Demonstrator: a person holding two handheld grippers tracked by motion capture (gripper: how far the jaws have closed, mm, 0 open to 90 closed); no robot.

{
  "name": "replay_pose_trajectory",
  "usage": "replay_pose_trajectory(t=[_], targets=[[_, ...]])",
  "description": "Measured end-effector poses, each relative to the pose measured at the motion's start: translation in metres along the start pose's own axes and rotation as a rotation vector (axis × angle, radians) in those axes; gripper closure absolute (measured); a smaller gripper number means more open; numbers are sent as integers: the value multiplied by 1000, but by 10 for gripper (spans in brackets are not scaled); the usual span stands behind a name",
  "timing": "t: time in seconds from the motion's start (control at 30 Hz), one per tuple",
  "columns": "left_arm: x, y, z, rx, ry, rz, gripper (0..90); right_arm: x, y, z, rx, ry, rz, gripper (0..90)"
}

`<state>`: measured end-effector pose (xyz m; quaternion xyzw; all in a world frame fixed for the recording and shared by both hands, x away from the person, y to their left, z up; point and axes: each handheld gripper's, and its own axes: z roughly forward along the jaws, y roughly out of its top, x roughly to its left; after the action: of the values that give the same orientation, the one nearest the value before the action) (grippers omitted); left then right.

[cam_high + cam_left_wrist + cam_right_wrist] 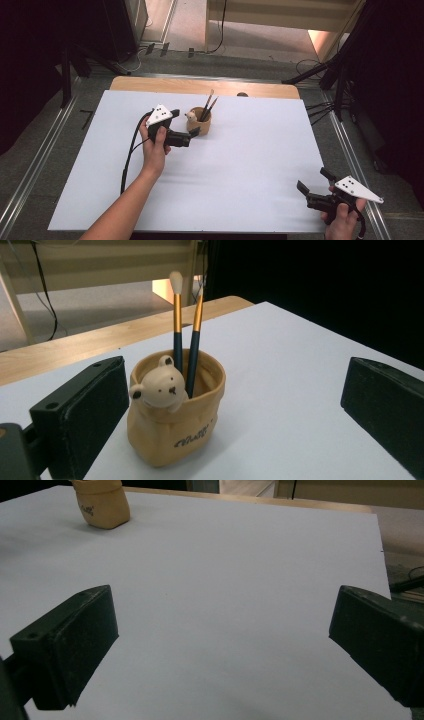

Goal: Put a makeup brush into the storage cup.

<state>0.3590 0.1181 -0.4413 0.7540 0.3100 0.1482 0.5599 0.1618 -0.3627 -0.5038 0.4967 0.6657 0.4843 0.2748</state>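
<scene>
Your left gripper [192,134] sits with its jaws spread wide and nothing pressed between them, just beside the small tan sack-shaped ceramic pot with a bear's head on its rim [199,121], which stands on the white sheet [260,150] covering the tabletop, toward the far edge and a little left of centre. In the left gripper view the pot [175,412] is nearer the left-hand jaw than the right one, so if you close from here that jaw will likely meet the wall first and shove the pot sideways across the smooth sheet instead of clamping it. The two slim dark-handled brushes with gold ferrules [186,335] lean loosely out of the mouth; a nudge or a tilt could rattle them, tip them out, or top-load the pot enough to topple it. The rounded, glossy-looking wall may also slip upward out of flat pads if you grip too near the rim. Your right gripper [314,187] rests near the right front corner, jaws open and empty, well apart from the pot, so it can't steady anything quickly.
</scene>
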Motion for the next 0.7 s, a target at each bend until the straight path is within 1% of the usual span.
replay_pose_trajectory(t=[0.27,0.3,0.33,0.43,0.53,0.7], targets=[[1,-11,-14,-5,6,-15,0,1,0,0,2,-4,2,0],[1,-12,-16,3,15,-15,0,1,0,1,2,-2,3,0],[1,-14,-17,-1,21,-15,0,1,0,1,3,-2,0,0],[2,-18,-23,4,26,-17,0,1,0,1,4,1,-2,0],[2,-21,-28,0,27,-30,0,1,0,1,6,-1,-3,0],[3,-26,-37,-3,40,-28,0,1,0,1,6,-1,-1,0]])
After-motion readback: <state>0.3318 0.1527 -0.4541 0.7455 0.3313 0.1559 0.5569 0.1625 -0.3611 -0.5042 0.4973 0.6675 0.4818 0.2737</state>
